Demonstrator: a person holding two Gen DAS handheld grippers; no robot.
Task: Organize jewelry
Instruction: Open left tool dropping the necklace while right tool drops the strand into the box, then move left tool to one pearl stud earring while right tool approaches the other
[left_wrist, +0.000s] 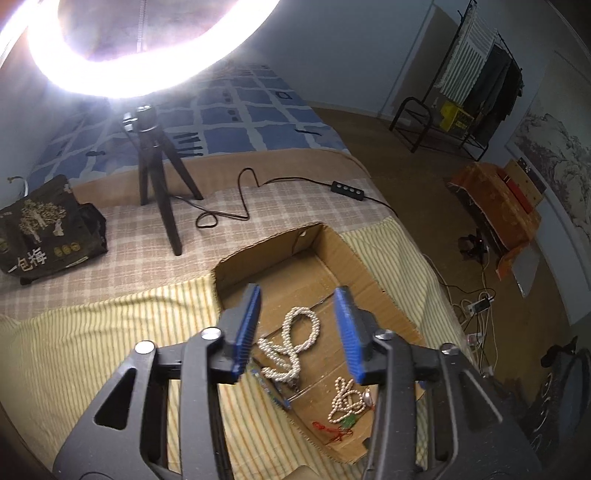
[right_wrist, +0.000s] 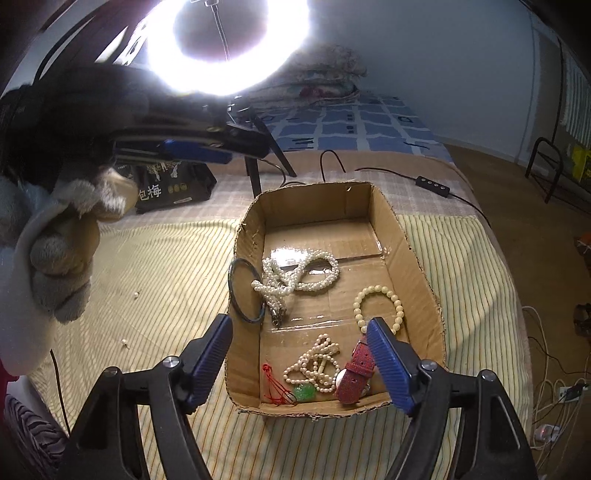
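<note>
left gripper (left_wrist: 297, 328) spread, empty, above cardboard box (right_wrist: 421, 258). right gripper (right_wrist: 301, 360) spread, empty, near box front. inside: pearl necklace (right_wrist: 299, 271), black bangle (right_wrist: 243, 291), red watch (right_wrist: 354, 373).

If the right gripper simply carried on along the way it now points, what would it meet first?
Probably the small pearl strand lying on the cardboard box floor, framed between the open right gripper fingers; depth is unclear, so the red watch might be touched instead.

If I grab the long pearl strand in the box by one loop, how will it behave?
The long pearl strand lies in limp loops, so it would likely dangle and swing. Round glossy beads may slip between pads. It touches the dark bangle, which might get dragged.
</note>
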